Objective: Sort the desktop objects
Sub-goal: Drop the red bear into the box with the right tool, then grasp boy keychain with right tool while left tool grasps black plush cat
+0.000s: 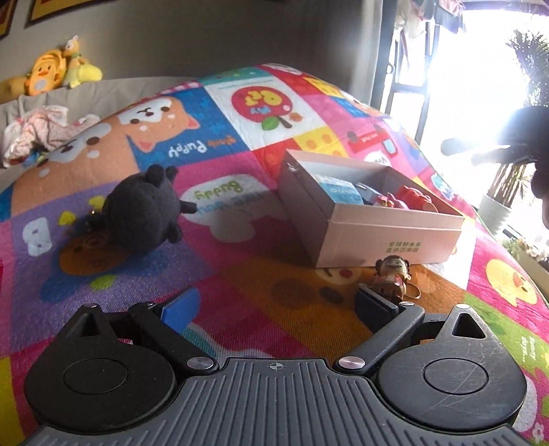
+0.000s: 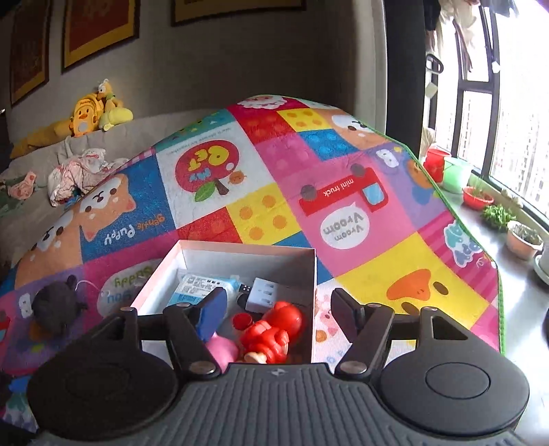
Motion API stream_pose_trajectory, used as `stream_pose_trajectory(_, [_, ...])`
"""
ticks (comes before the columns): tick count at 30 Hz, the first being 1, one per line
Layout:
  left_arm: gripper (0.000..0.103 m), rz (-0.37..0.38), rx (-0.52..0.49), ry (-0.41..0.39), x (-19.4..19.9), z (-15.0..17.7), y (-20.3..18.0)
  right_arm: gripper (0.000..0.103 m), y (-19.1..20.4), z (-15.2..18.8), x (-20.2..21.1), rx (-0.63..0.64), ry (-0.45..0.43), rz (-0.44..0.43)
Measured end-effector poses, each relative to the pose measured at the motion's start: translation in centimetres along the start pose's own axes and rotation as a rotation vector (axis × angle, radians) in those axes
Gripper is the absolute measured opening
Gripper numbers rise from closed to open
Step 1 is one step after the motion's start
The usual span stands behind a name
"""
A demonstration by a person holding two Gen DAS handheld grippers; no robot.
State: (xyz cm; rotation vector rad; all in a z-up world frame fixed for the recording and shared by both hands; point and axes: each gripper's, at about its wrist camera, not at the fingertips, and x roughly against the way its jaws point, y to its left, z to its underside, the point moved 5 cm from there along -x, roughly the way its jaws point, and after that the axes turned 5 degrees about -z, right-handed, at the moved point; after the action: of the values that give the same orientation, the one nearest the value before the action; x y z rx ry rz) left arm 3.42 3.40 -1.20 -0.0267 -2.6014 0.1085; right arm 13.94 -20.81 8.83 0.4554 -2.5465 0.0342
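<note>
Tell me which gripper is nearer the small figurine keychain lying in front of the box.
Left. The left gripper is open just short of the figurine keychain, which lies by its right-hand finger. The right gripper is open over the box, and its view doesn't show the figurine.

i'm over a bright patchwork play mat (image 2: 274,212) printed with puppies, a red tree and a mini truck. behind it a grey sofa (image 2: 37,161) runs along a grey wall (image 2: 223,61) hung with dark framed pictures (image 2: 99,31). yellow plush toys (image 2: 92,113) sit on the sofa back, crumpled pale cloth (image 2: 79,171) on the seat. to my right a black-framed window (image 2: 480,96) lets in glaring daylight, with potted plants (image 2: 497,216) and red and green tubs (image 2: 446,164) along the grey ledge.
</note>
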Motion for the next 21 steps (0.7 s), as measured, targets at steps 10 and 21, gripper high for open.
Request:
stream_pose_trajectory(10, [0.100, -0.130, 0.023, 0.000, 1.2, 0.6, 0.7, 0.075, 7.6, 8.5, -3.4, 0.056, 0.171, -0.188])
stream_pose_trajectory(21, [0.100, -0.131, 0.050, 0.026, 0.8, 0.6, 1.1, 0.035, 7.2, 10.1, -4.2, 0.022, 0.230, -0.215])
